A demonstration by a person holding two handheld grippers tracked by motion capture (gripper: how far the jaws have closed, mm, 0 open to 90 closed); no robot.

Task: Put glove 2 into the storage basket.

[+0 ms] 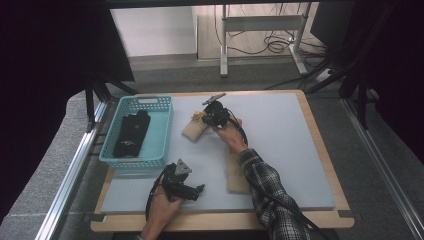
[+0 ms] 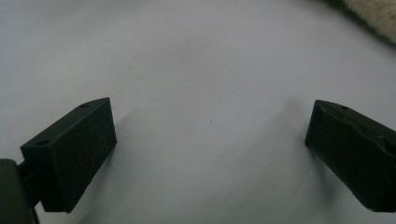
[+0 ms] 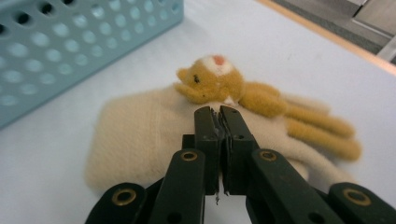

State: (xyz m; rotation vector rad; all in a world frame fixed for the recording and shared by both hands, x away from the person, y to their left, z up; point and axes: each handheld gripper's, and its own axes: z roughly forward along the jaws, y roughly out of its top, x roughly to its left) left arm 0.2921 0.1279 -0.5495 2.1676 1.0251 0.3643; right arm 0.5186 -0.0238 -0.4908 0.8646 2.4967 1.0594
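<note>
Right gripper closing over a cream sock, one dark item already lying in the basket

The right gripper (image 3: 219, 114), jaws pressed together over the cream sock with its yellow plush cat (image 3: 219, 84), is seeming to pinch its fabric, though I cannot tell for sure. The left gripper (image 2: 210, 135) is resting wide open and empty on the grey mat (image 2: 196, 56). A second sock (image 1: 236, 175) is waiting beside the forearm; a dark item (image 1: 131, 134) is lying in the blue basket (image 1: 162, 131), so sorting is looking partway done.

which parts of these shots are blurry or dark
High view: room edges left and right are nearly black, while the table is evenly lit. Left gripper view: the jaws are soft-edged and cast faint shadows on the mat. Right gripper view: the toy is fairly sharp; the basket is blurred.
</note>
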